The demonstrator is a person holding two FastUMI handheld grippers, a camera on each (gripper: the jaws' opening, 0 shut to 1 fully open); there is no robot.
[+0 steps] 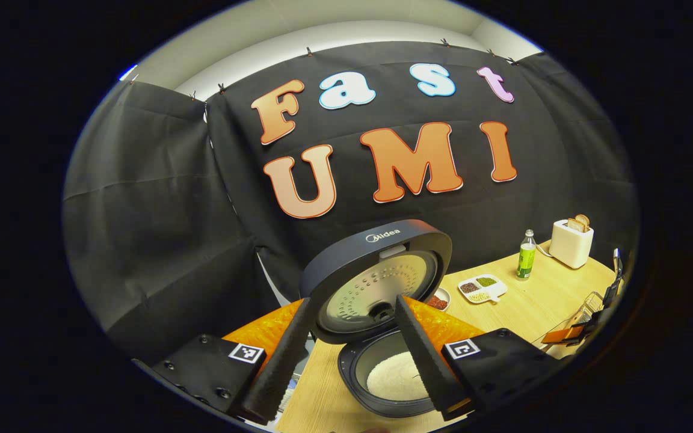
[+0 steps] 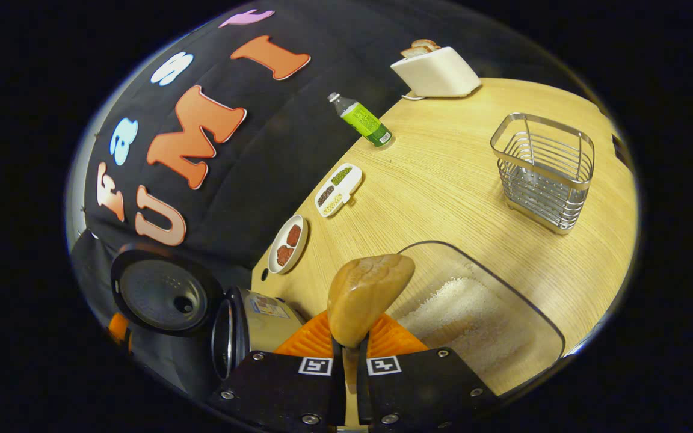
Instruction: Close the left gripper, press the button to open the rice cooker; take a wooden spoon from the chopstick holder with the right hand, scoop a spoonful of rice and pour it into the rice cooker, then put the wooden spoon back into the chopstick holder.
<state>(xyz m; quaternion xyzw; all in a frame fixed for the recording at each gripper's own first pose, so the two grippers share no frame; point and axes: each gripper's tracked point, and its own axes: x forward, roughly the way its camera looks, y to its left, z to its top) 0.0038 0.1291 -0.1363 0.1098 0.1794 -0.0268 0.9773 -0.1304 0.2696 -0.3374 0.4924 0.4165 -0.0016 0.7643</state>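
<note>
My left tongs [image 1: 355, 355] stand wide apart at the bottom of the left gripper view, framing the rice cooker [image 1: 382, 313] — lid up, white rice in its pot. My right tongs [image 2: 349, 346] are narrow, pinched on the handle of the wooden spoon [image 2: 367, 294], whose bowl sits low in the middle of the right gripper view beside the clear rice container [image 2: 479, 313]. The wire chopstick holder [image 2: 542, 171] stands at the upper right on the surface [image 2: 443, 180].
</note>
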